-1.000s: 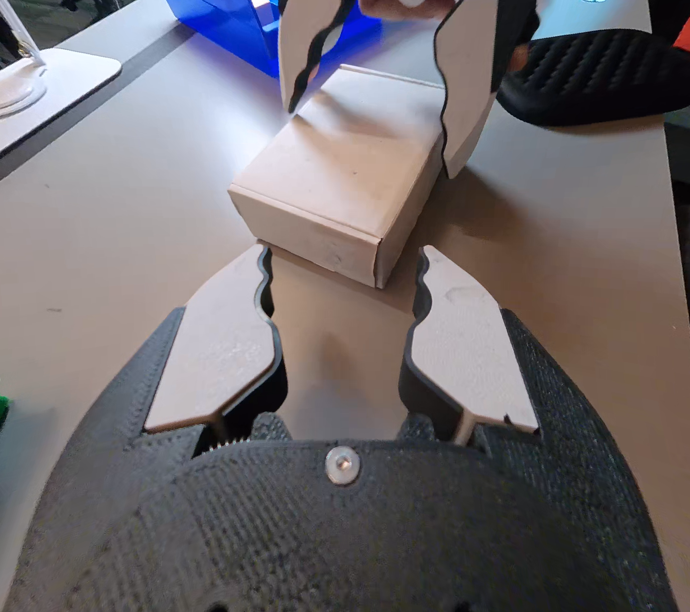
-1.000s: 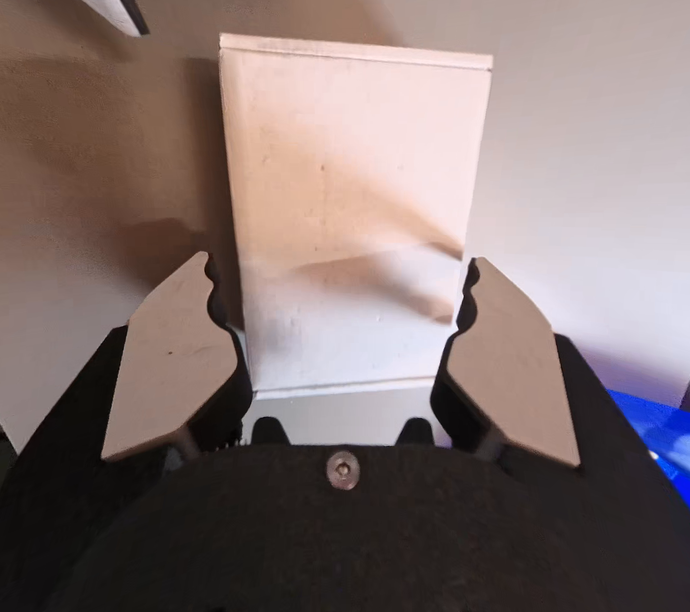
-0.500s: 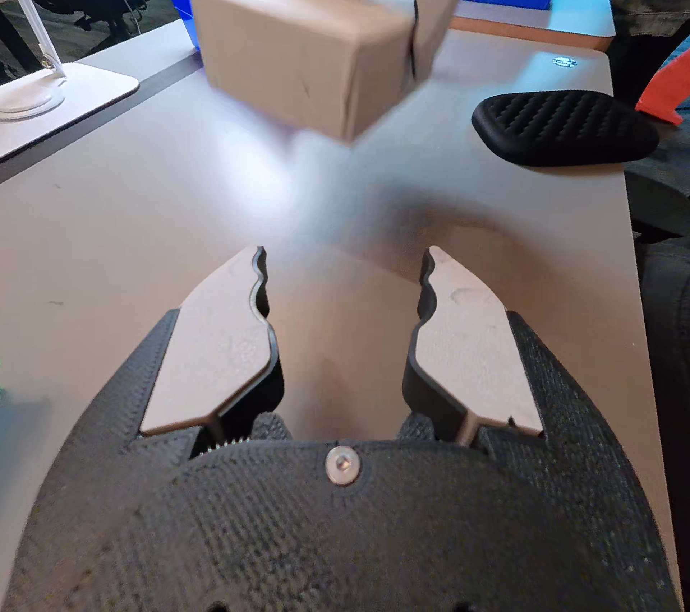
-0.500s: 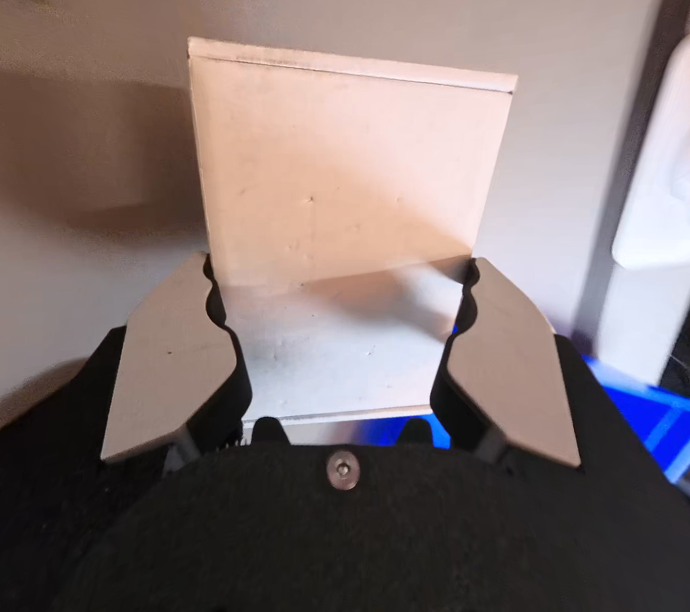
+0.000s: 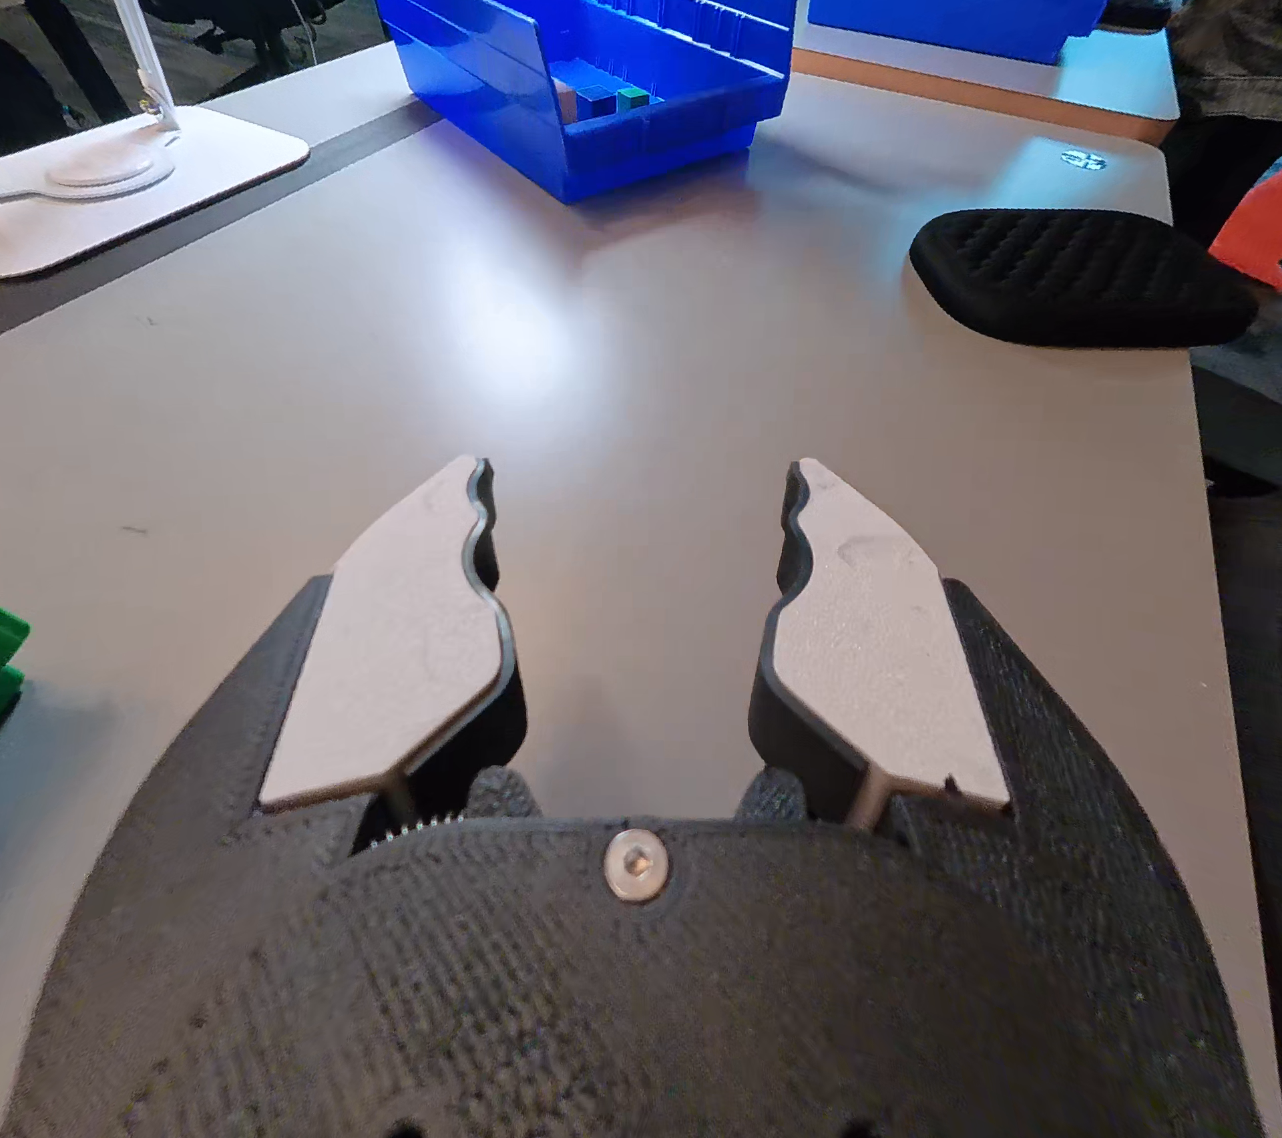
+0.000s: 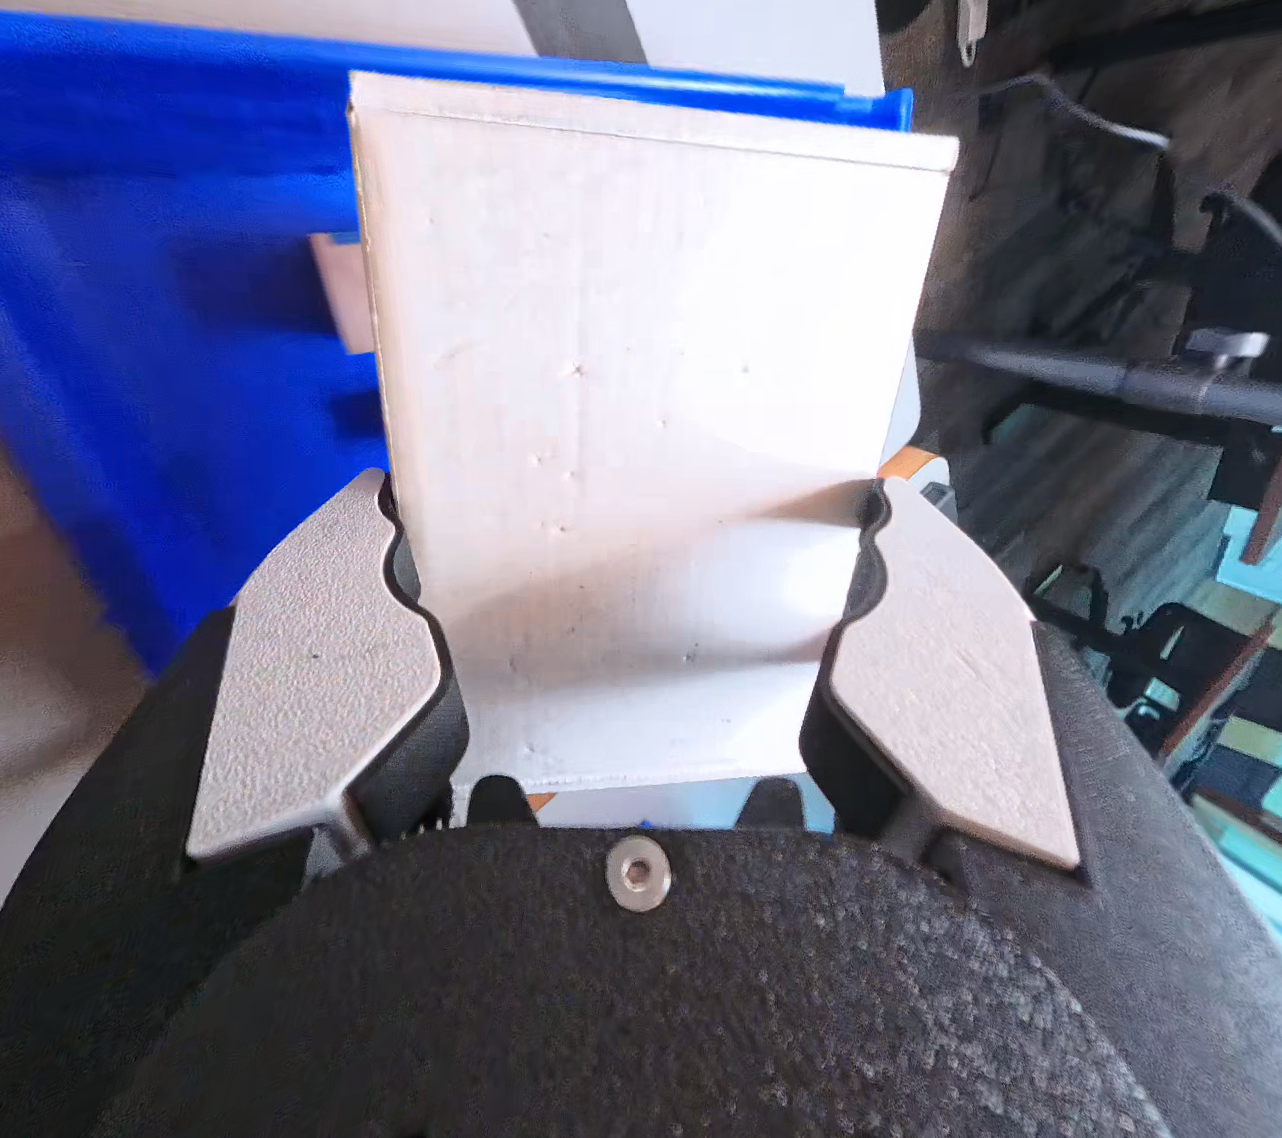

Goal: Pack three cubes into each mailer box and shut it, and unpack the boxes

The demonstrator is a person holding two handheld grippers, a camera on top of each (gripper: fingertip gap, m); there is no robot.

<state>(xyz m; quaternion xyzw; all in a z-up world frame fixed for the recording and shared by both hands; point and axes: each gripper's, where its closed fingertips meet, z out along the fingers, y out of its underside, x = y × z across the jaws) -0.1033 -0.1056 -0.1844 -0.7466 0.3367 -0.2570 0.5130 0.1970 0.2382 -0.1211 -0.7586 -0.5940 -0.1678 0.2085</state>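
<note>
Mailer box [image 6: 645, 411] pinched in our right gripper [image 6: 628, 549], held above the blue bin [image 5: 666, 64].
Our left gripper [image 5: 638, 522] hovers over the table [image 5: 624, 341], fingers spread, holding nothing; cubes [image 5: 600, 100] sit in the bin.

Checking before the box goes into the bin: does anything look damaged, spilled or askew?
Nothing stands out. The mailer box is shut and undented, held squarely in the right gripper above the blue bin. A few cubes sit inside the bin, none spilled. The left gripper is open and empty.
</note>
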